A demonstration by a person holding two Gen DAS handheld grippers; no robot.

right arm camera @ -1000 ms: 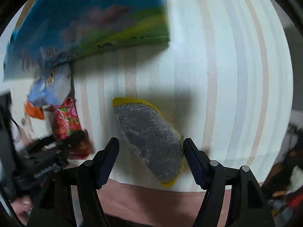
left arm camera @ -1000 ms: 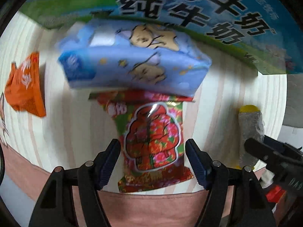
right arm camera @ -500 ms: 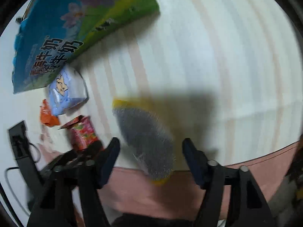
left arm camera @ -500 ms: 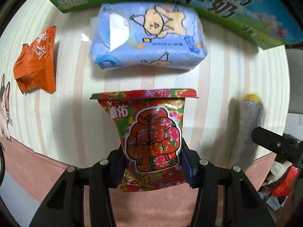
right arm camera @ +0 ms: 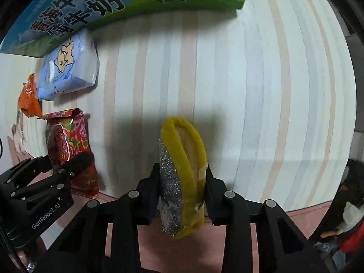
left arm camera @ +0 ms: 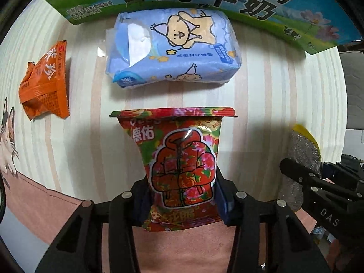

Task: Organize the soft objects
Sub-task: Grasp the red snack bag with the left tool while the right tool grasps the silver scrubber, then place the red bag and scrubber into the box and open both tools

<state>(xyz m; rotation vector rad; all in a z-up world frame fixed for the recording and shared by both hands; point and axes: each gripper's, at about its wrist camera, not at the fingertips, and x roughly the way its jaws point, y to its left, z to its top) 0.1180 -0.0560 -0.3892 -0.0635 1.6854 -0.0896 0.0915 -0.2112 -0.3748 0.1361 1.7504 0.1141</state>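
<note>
Pads of the left gripper (left arm camera: 182,199) pinch the red packet (left arm camera: 179,159) (right gripper (right arm camera: 183,191) clamps the yellow sponge (right arm camera: 182,182)).

A second ago the left gripper (left arm camera: 182,195) stood open astride the red floral packet (left arm camera: 179,159); now its fingers (left arm camera: 142,201) press the packet's lower sides, pinching it narrow there; the blue tissue pack (left arm camera: 173,47), earlier blurred and overlapping the packet's top edge, now lies apart from it beside the milk carton (left arm camera: 227,2); the right gripper (right arm camera: 182,195), open around the flat-lying scouring sponge (right arm camera: 182,179) half a second ago, has clamped it; the sponge now stands on edge, folded, its yellow side bulging between the fingers (right arm camera: 210,195).
</note>
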